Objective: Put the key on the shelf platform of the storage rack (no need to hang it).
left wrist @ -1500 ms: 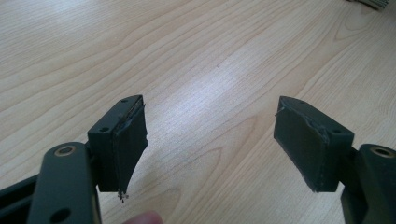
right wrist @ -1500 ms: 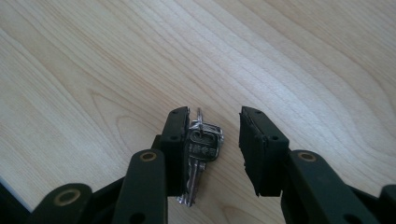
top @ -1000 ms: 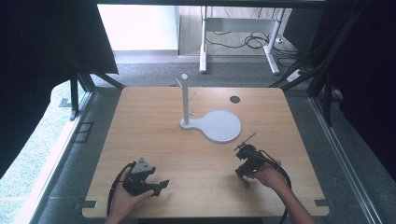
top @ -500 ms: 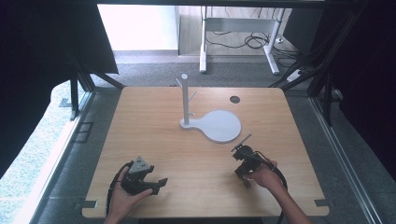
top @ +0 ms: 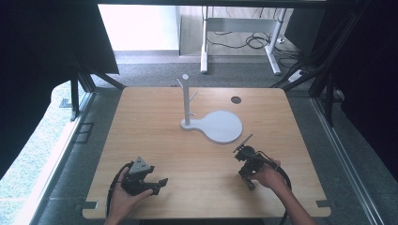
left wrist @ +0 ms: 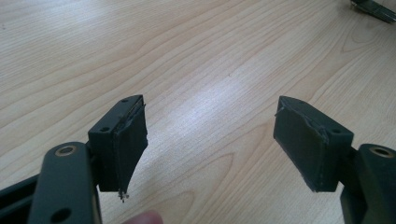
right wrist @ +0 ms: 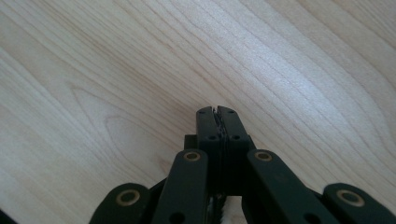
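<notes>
Dark curtains surround a wooden tabletop [top: 155, 117], which carries a white stand [top: 213, 124] with a round base and a peg post, well apart from both hands. Nearer to me, the left hand-held gripper [top: 161, 183] rests low with its jaws wide open and nothing between them. The right hand-held gripper [top: 245, 144] has just been closing; its pads [right wrist: 217, 122] now meet on nothing. I think a shut gripper reaching forward could knock the light stand over.

One wooden table [top: 197, 187], one white peg stand [top: 213, 124], two handheld grippers: left gripper [top: 159, 183], right gripper [top: 245, 146]
</notes>
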Motion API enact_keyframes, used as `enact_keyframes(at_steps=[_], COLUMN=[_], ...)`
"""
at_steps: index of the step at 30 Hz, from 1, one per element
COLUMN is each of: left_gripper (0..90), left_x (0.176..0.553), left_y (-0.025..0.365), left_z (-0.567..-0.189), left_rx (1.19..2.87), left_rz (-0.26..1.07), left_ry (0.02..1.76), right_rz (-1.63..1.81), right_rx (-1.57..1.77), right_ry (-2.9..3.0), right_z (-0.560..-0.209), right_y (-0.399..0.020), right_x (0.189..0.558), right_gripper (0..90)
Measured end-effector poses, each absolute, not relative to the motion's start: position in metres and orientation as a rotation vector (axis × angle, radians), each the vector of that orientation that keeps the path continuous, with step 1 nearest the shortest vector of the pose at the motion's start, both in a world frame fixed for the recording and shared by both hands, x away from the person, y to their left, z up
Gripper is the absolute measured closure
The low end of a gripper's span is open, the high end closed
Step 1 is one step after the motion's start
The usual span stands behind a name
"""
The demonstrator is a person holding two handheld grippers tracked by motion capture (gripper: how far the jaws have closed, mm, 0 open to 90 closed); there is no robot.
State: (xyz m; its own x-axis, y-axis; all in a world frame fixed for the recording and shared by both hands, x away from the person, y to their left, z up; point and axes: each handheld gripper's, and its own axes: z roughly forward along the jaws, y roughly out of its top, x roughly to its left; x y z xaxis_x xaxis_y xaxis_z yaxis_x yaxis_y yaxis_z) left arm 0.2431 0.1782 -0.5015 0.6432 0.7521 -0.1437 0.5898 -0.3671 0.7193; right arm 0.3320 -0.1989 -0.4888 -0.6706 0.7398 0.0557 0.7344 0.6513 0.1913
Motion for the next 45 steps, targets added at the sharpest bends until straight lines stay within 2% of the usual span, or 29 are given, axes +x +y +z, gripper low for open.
enact_keyframes(at_steps=[14, 26, 45], left_gripper=[26.1, 26.1, 26.2], left_x=[0.245, 0.245, 0.245], left_y=[0.18, 0.184, 0.189], left_z=[-0.504, -0.502, -0.499], left_rx=[2.085, 2.072, 2.057], left_rz=[0.266, 0.268, 0.266], left_ry=[1.05, 1.055, 1.058], right_rz=[0.361, 0.403, 0.434], right_rx=[1.268, 1.248, 1.263], right_ry=[2.808, 2.78, 2.772], right_z=[-0.455, -0.428, -0.418], right_y=[-0.215, -0.211, -0.198], right_x=[0.333, 0.337, 0.353], right_gripper=[90.0, 90.0, 90.0])
